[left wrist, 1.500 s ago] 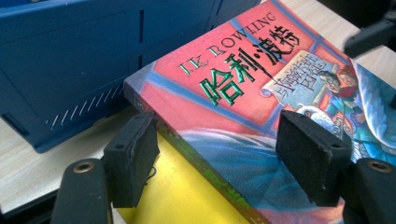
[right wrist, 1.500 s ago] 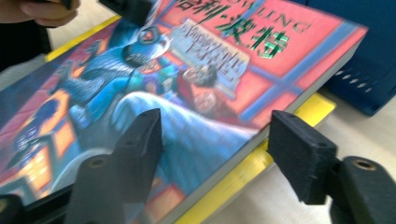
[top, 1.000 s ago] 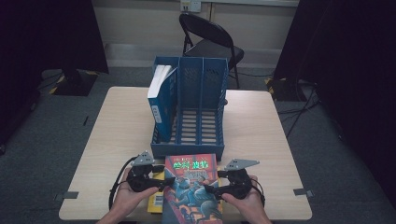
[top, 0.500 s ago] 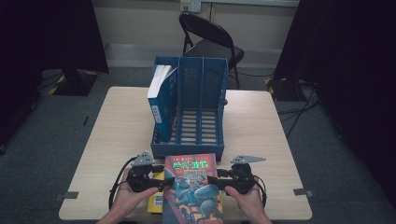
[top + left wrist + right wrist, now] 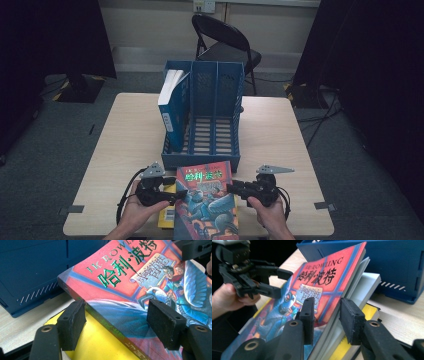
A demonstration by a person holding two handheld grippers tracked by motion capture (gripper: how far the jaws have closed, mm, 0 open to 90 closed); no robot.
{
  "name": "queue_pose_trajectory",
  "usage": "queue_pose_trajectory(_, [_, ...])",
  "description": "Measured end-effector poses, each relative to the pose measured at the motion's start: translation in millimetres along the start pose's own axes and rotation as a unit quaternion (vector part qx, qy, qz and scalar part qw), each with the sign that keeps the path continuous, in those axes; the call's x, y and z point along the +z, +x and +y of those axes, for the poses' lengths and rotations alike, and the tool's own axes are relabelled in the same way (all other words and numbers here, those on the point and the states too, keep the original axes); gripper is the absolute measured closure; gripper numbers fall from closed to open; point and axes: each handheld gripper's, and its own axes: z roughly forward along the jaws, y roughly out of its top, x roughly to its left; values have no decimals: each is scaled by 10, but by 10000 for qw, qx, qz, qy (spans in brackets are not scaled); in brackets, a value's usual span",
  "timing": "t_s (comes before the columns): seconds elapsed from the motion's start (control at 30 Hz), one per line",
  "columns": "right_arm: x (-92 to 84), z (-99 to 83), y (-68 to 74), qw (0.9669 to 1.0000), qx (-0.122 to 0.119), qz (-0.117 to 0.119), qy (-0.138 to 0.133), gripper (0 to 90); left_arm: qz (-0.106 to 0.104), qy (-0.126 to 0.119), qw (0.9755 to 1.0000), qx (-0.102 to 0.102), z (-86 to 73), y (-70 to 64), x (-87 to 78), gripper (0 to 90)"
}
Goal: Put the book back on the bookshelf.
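At the near edge of the table (image 5: 125, 135), a person holds a gripper in each hand, one on either side of a red book (image 5: 207, 200). This book lies cover up on a small stack, over a yellow book (image 5: 100, 345), just in front of a blue file rack (image 5: 215, 125). One blue book (image 5: 172, 107) already stands in the rack's left slot; the other slots are free.

The left gripper (image 5: 117, 322) grips the red book's spine side: one pad under the spine edge, the other on the cover, and that side appears lifted off the yellow book. The right gripper (image 5: 328, 320) has just been closing its jaws on the opposite, page-edge side. One pad lies on the cover, the other sits beside the fanned pages, and I cannot tell whether it presses them yet.

To do this step well, the right jaws should probably take the whole block of pages along with both covers, because the lower pages sag away from the top cover and could slip free. Both grips should be firm before the lift. Raising both sides evenly would keep the book flat, leave the yellow book undisturbed, and make tipping it upright into a free slot easier.
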Motion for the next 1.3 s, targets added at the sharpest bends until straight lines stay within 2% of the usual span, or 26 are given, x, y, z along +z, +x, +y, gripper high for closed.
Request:
queue_pose_trajectory(0.07, [7, 12, -22, 9999, 79, 88, -41, 667, 0, -1, 10000, -1, 0, 0, 1, 310])
queue_pose_trajectory(0.17, [93, 61, -70, 9999, 11, -56, 84, 657, 3, -7, 10000, 1, -1, -1, 1, 309])
queue_pose_trajectory(0.23, [156, 102, -111, 9999, 89, -19, 117, 646, 2, -6, 10000, 3, -2, -2, 1, 309])
queue_pose_trajectory(0.3, [228, 139, -121, 9997, 75, -45, 210, 626, -2, -6, 10000, -2, -1, -1, 2, 308])
queue_pose_trajectory(0.53, [423, 227, -110, 9998, 16, 40, 191, 552, -9, -11, 10000, 9, -4, 3, 1, 306])
queue_pose_trajectory(0.63, [444, 236, -83, 9996, -136, 50, 237, 530, -1, -12, 10000, 15, 0, 3, 7, 300])
queue_pose_trajectory(0.67, [453, 246, -76, 9992, -188, 143, 320, 532, 45, -26, 10000, -2, 4, -10, 18, 291])
queue_pose_trajectory(0.7, [468, 249, -76, 9985, -176, 329, 396, 537, 84, -1, 10000, 32, 11, -17, 28, 276])
queue_pose_trajectory(0.73, [487, 241, -61, 9983, -197, 368, 409, 545, 117, -24, 9999, 53, 16, -27, 45, 255])
queue_pose_trajectory(0.83, [513, 250, -7, 9970, -326, 404, 567, 582, 92, -34, 9999, 84, 17, -16, 54, 227])
queue_pose_trajectory(0.97, [505, 240, -2, 9968, -221, 455, 612, 600, 70, -123, 9998, 104, -6, -7, 51, 226])
queue_pose_trajectory(1.03, [493, 237, 26, 9962, -288, 465, 678, 633, 46, -227, 9997, 107, -27, 9, 52, 228])
queue_pose_trajectory(1.17, [450, 253, 51, 9960, -297, 591, 595, 737, 46, -197, 9998, 49, -17, 18, 44, 242])
queue_pose_trajectory(1.3, [425, 292, 87, 9955, -365, 643, 595, 764, 65, -82, 9999, -71, 23, 19, 45, 253])
